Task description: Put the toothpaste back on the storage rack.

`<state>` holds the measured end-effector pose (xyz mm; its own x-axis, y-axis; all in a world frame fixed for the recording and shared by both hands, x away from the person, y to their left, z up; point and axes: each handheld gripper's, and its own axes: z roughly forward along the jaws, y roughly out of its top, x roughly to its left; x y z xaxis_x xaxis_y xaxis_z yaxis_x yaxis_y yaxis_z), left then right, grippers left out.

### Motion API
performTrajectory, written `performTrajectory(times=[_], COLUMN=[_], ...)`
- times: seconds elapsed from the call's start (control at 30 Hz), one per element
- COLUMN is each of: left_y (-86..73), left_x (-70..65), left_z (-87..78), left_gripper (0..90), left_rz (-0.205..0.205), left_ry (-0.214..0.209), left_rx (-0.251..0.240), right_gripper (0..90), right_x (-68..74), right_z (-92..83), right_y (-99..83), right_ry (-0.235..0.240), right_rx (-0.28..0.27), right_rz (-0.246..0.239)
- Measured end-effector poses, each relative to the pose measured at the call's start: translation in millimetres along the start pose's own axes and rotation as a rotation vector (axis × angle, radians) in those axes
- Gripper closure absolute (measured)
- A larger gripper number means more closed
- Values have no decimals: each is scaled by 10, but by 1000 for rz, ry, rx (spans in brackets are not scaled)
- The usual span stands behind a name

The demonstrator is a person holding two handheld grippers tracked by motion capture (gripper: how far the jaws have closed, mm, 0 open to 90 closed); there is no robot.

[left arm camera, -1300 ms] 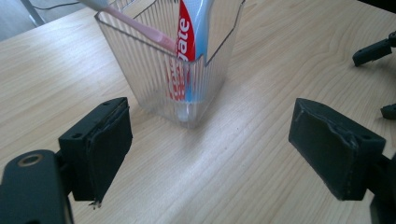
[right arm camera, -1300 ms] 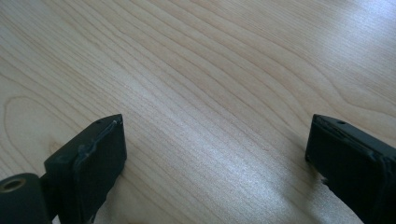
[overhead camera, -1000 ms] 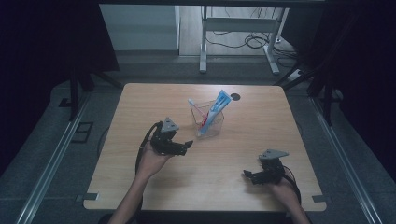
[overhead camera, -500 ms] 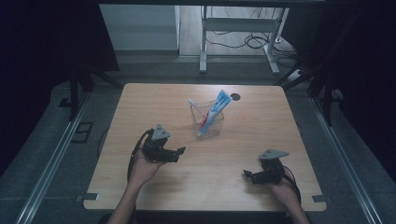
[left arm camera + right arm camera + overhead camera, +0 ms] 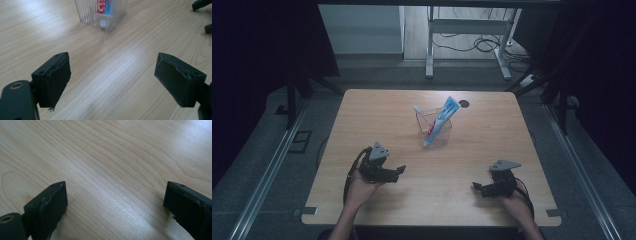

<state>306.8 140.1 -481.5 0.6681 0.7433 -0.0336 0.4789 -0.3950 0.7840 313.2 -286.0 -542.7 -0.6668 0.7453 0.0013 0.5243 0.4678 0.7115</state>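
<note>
The wooden table [image 5: 377, 107] fills the middle of the high view. Just above its centre stands the clear cup [image 5: 434, 129], with a toothpaste tube [image 5: 446, 113] and a toothbrush [image 5: 420, 114] leaning inside. At lower left lies the left gripper [image 5: 398, 174], jaws spread wide, empty. At lower right rests the right gripper [image 5: 477, 187], jaws likewise spread over bare wood.

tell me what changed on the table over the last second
The left hand-held gripper drew back from beside the clear cup toward the person's edge of the table, jaws open and empty. Nothing was grasped or let go. The right hand-held gripper stayed at the near right, open, and the cup kept its place with the toothpaste tube and toothbrush inside.
</note>
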Motion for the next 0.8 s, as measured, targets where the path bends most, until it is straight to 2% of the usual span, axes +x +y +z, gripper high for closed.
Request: performTrajectory(times=[0.53, 0.8], left_y=[-238, -338], left_x=[-61, -110], left_z=[114, 201], left_gripper=[138, 138], left_rz=[-8, -1], left_ry=[-11, -10], left_rx=[16, 42], right_gripper=[50, 50], right_x=[2, 0], right_z=[0, 1], right_y=[0, 0], right_ry=[0, 0], right_rx=[1, -1], right_rz=[3, 0])
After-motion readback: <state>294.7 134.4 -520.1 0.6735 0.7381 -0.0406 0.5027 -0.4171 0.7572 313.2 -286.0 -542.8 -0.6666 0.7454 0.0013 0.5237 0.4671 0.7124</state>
